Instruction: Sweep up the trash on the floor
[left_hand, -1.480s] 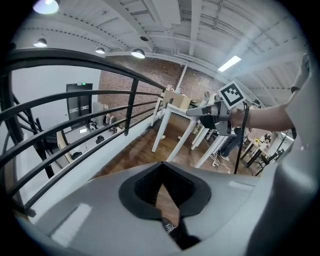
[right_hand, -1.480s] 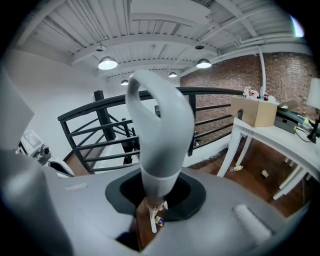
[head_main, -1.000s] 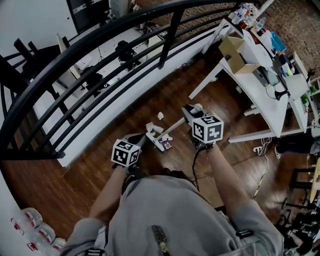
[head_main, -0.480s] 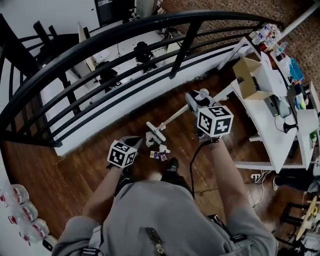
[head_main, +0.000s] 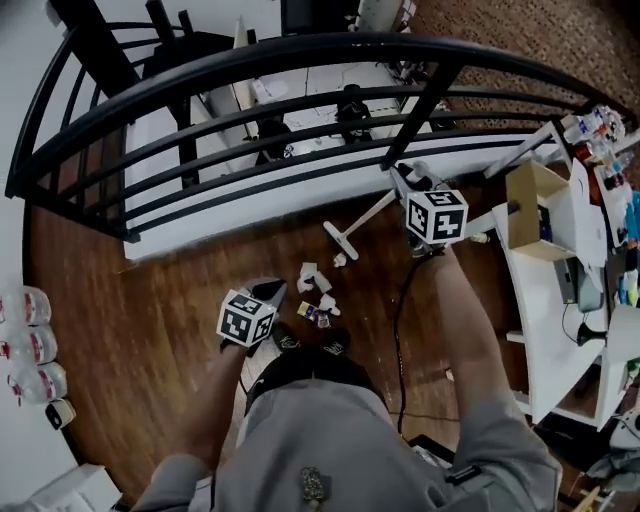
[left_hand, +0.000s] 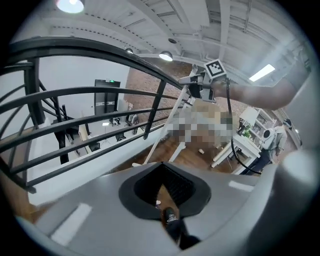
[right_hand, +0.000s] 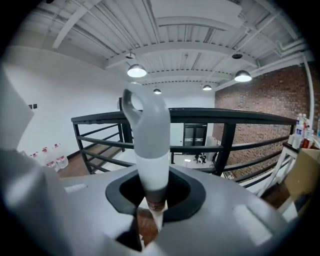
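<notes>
Head view, looking steeply down. The right tool (head_main: 407, 183) was clamped on the white handle of a broom (head_main: 366, 216). In the right gripper view the handle's looped end stood up through the gap between the jaws. The broom's head pointed down and to the left, close to the wooden floor (head_main: 150, 330) below the black railing (head_main: 300, 48). The trash (head_main: 312, 282), a loose cluster of white and coloured scraps, lay on the floor between the broom head and the person's shoes (head_main: 335, 347), with one small scrap just beside the head. The left tool (head_main: 266, 292), left of the trash, had its jaws drawn together with nothing between them. A white worktop (head_main: 545, 300) bearing a cardboard box (head_main: 535, 210) stood at the right.
</notes>
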